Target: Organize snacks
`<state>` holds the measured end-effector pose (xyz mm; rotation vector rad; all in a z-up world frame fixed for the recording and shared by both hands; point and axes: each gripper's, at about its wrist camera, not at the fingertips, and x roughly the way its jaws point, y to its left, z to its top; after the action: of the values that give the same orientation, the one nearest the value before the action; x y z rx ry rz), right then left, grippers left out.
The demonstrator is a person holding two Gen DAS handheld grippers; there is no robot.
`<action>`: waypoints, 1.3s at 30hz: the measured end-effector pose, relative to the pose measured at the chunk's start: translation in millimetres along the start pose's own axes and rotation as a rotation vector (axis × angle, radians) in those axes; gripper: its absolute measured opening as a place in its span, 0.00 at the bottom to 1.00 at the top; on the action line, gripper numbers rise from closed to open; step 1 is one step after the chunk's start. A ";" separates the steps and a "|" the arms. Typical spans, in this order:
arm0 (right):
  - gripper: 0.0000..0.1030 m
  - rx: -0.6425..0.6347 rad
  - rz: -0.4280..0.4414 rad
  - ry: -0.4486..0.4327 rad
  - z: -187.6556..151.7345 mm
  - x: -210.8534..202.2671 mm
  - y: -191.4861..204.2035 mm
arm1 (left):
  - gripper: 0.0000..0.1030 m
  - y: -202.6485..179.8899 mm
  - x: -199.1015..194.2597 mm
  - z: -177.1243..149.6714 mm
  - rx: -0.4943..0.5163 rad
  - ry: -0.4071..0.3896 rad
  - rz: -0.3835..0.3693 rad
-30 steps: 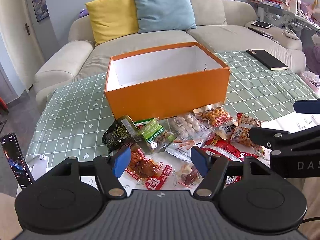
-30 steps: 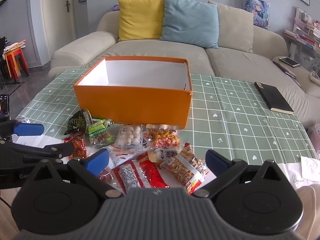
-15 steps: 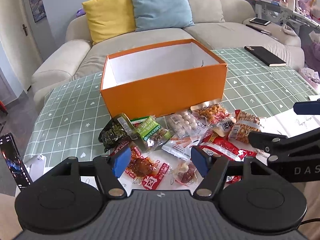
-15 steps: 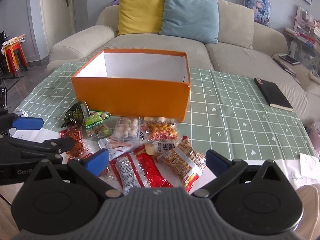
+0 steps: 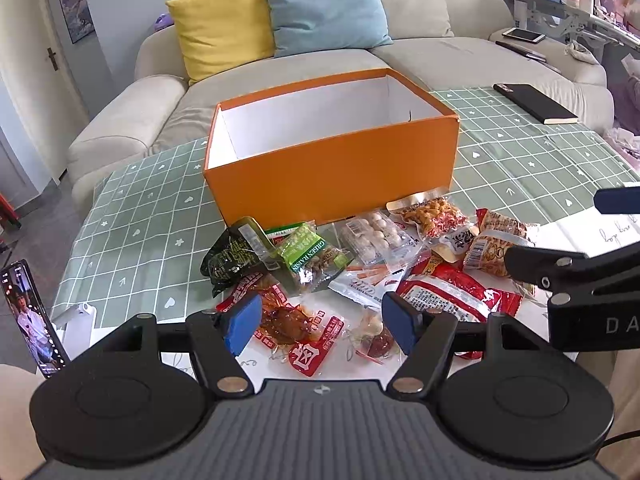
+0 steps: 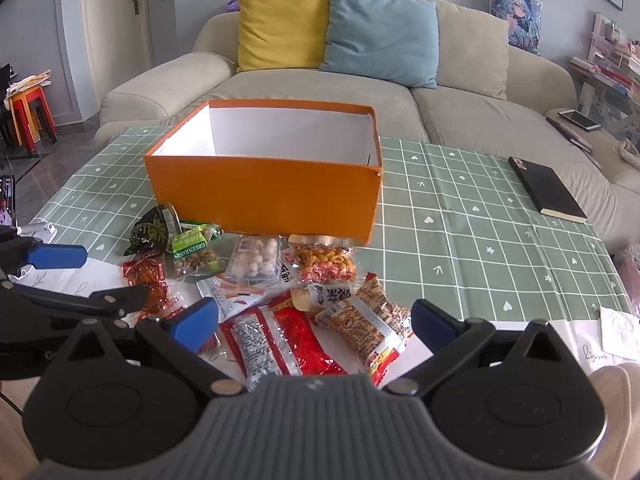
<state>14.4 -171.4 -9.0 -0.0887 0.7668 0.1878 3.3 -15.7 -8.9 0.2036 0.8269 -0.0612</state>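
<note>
A broad beige sofa (image 6: 304, 96) with soft, rounded arms fills the back of the room, and a square yellow cushion (image 6: 282, 26), a blue cushion (image 6: 380, 32) and a beige one lean against its backrest. In front of it stands the worktop (image 6: 480, 232), spread with a smooth, glossy green cloth ruled in white squares with small hearts and stars. On that cloth sits a rectangular orange box (image 5: 332, 172) of stiff card, open at the top, its inner walls plain white; no snack shows inside it. A flat black notebook (image 6: 548, 190) lies well apart, toward the right edge.

The snacks (image 6: 280, 292) lie in a loose pile just in front of the box's near wall, partly on the cloth and partly on white paper. They are crinkly plastic packets: a long red one (image 6: 280, 340), a striped orange-and-silver pack (image 6: 364, 320), a clear pouch of round white pieces (image 5: 374, 236), a green raisin bag (image 5: 312, 256) and a dark green crumpled pouch (image 5: 232, 256).

The left hand-held gripper (image 5: 320, 322), black with blue padded tips, hovers over the near packets with its jaws wide apart and nothing between them. The right hand-held gripper (image 6: 316, 322) likewise stands spread open above the red packet, clasping nothing.
</note>
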 end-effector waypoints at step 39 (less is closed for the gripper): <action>0.96 -0.012 0.007 -0.003 1.4 4.0 1.6 | 0.78 2.8 4.9 -0.8 -0.003 0.004 -0.009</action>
<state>17.8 -169.0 -10.8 -0.0972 0.7635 0.1991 6.4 -12.7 -12.6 0.1969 0.8314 -0.0678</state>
